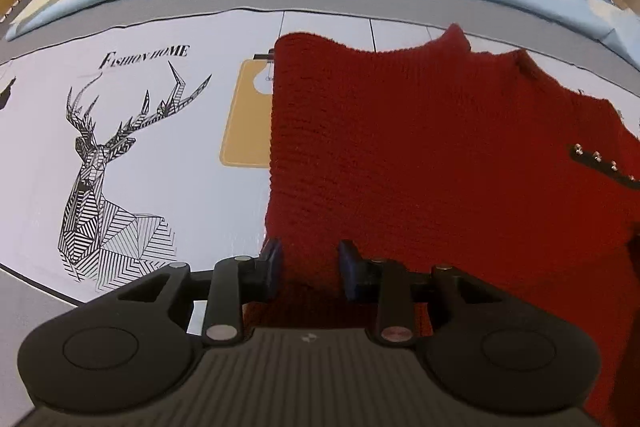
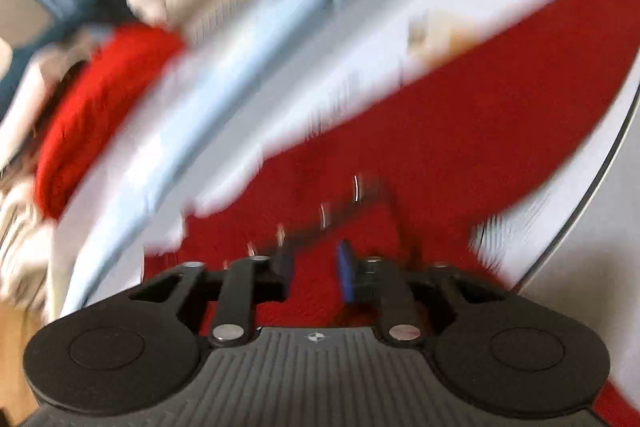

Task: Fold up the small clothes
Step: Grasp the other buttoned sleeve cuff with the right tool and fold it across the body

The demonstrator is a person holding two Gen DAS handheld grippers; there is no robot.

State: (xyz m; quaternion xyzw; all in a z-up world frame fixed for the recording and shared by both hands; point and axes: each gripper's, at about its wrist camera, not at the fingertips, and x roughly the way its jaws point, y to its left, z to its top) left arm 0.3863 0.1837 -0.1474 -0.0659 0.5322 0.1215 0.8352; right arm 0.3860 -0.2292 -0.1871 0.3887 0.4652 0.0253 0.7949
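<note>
**Inspector:** Position of garment relative to your jaws?

**Operator:** Red knit sweater (image 1: 420, 147) lies flat on the printed table cover (image 1: 160, 155), spreading ahead and to the right of my left gripper (image 1: 308, 267). Its near-left corner sits between my left jaws, which stand partly apart; I cannot tell whether the pads press it.

**Inspector:** And the right?

**Operator:** My right gripper (image 2: 316, 273) hangs over the studded black trim (image 2: 320, 223), jaws parted, nothing visibly pinched; that view is blurred.

**Inspector:** Nearer hand for the fold?

**Operator:** Left, I judge, at the left edge running away from me.
</note>
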